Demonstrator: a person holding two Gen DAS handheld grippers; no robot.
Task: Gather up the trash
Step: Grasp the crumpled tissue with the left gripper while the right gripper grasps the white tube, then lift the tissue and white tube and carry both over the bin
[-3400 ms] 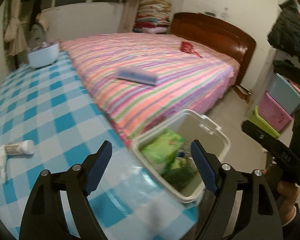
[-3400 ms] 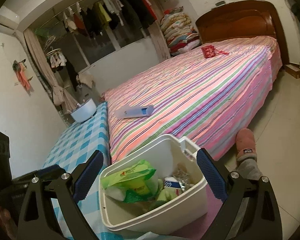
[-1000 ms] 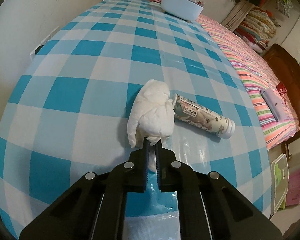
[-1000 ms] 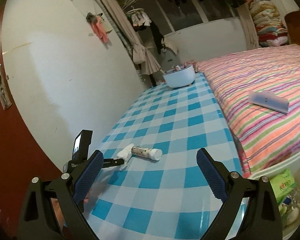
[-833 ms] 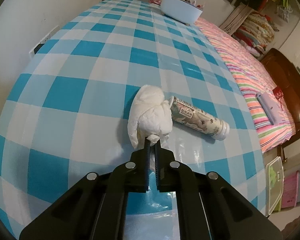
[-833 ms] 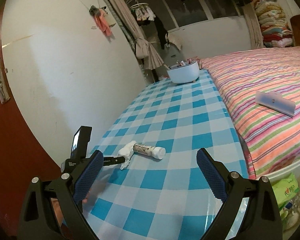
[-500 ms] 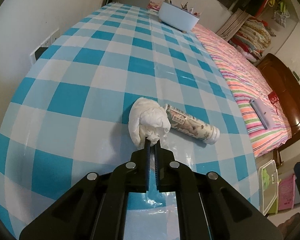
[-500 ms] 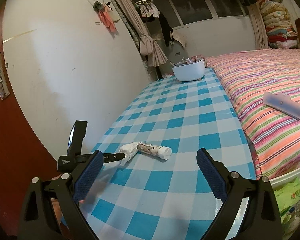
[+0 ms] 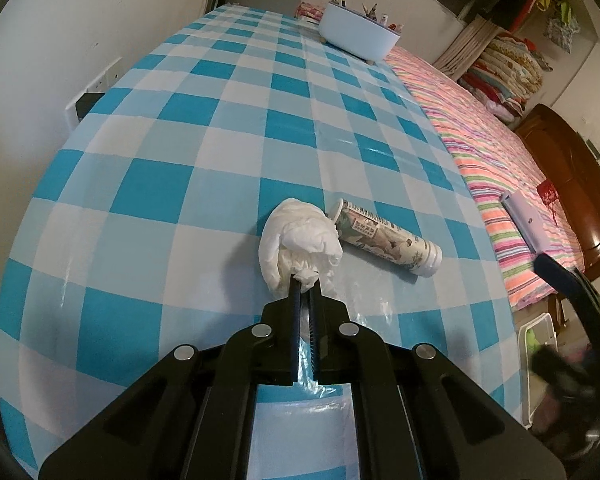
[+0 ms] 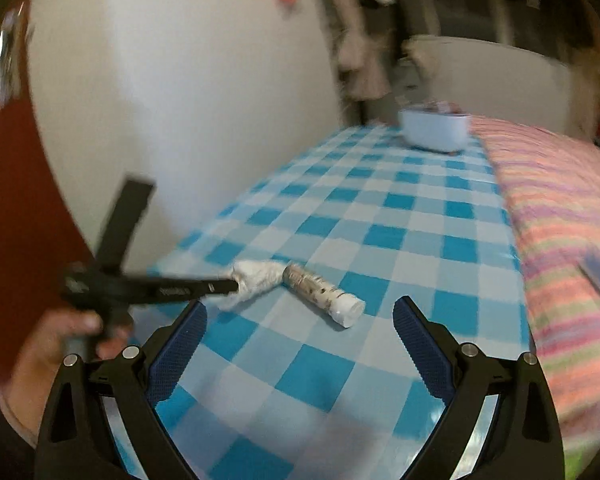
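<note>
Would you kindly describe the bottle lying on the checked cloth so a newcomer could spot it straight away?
Find the blue-and-white checked tablecloth beside the striped bed. Near its close end a printed bottle lies on its side, white cap toward the bed. Its base touches the crumpled white tissue pinched by the left gripper; unlike that wad, it is a rigid patterned cylinder.

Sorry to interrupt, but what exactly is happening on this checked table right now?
A person is collecting trash with two handheld grippers. The left gripper is shut on a crumpled white tissue lying on the checked tablecloth, beside a printed tube. The right gripper is open, empty and aimed at that tube.
</note>
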